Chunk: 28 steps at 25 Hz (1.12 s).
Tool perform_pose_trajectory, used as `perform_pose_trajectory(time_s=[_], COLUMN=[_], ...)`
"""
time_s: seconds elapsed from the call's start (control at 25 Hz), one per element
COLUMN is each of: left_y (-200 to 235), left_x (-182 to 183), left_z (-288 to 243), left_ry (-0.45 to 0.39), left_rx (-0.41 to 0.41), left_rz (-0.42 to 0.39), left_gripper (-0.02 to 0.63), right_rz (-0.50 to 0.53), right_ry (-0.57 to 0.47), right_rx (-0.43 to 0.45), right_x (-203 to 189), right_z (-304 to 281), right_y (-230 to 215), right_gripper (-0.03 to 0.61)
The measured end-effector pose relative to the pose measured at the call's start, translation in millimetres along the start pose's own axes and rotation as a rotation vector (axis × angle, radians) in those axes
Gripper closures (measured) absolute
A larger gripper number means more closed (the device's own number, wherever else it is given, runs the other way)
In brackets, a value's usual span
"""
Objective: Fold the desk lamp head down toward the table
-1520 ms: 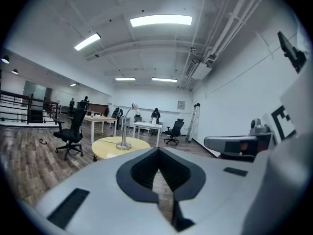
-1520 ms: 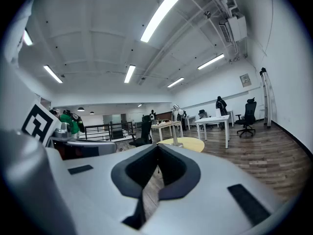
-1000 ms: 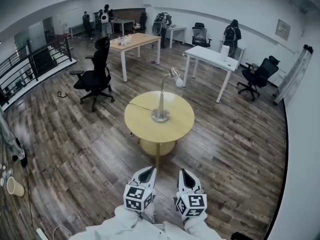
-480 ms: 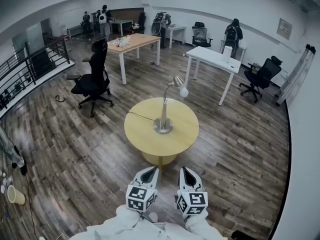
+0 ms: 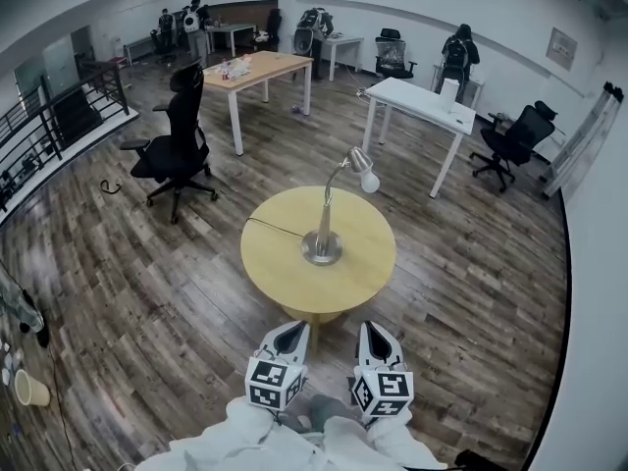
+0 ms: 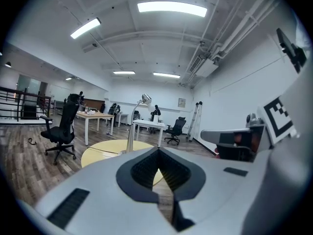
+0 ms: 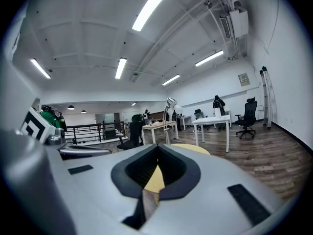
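Note:
A silver desk lamp stands upright on a round yellow table (image 5: pixel 285 273). Its base (image 5: pixel 322 248) sits near the table's middle, and its head (image 5: pixel 361 165) is raised on a bent neck toward the far right. My left gripper (image 5: pixel 291 329) and right gripper (image 5: pixel 370 328) are side by side just short of the table's near edge, both shut and empty, well apart from the lamp. In the left gripper view the lamp (image 6: pixel 132 129) rises beyond the shut left gripper (image 6: pixel 157 152). In the right gripper view the lamp head (image 7: pixel 171 102) shows above the shut right gripper (image 7: pixel 157 150).
A black office chair (image 5: pixel 175 140) stands left of the table, with a wooden desk (image 5: pixel 257 67) and a white desk (image 5: pixel 422 106) behind. Another chair (image 5: pixel 515 137) is far right, a railing (image 5: pixel 49 126) runs along the left, and a paper cup (image 5: pixel 29 389) lies on the floor. People stand at the back wall.
The table and lamp have come nearer in the head view as both grippers moved forward toward the table's near edge. Both stayed shut.

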<state>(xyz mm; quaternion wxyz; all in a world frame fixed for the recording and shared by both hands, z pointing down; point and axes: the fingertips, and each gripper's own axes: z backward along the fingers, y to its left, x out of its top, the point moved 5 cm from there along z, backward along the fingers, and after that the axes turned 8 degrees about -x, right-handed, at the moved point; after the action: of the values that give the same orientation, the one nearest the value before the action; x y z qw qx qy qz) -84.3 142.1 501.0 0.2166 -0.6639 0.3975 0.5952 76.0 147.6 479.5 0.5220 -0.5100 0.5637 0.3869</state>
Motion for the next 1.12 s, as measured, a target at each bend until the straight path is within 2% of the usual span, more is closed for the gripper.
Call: perform_pose_trajectory(time_s=[0.24, 0.56, 0.88, 1.12], left_y=[21, 54, 88, 127], left_x=[-3, 13, 32, 48], left_z=[-25, -69, -124, -170], left_ry=[0.022, 0.025, 0.040, 0.050], left_rx=[-0.010, 0.009, 0.041, 0.106], left_rz=[0.016, 0.001, 0.010, 0.022], left_gripper=[0.615, 0.615, 0.615, 0.615], right_rz=[0.001, -0.004, 0.009, 0.034], right_ry=[0.006, -0.018, -0.012, -0.047], right_rx=[-0.004, 0.014, 0.083, 0.166], right_x=[1, 20, 37, 65], right_z=[-35, -95, -163, -219], right_y=[-4, -19, -33, -44], right_gripper=[0.565, 0.565, 0.565, 0.565])
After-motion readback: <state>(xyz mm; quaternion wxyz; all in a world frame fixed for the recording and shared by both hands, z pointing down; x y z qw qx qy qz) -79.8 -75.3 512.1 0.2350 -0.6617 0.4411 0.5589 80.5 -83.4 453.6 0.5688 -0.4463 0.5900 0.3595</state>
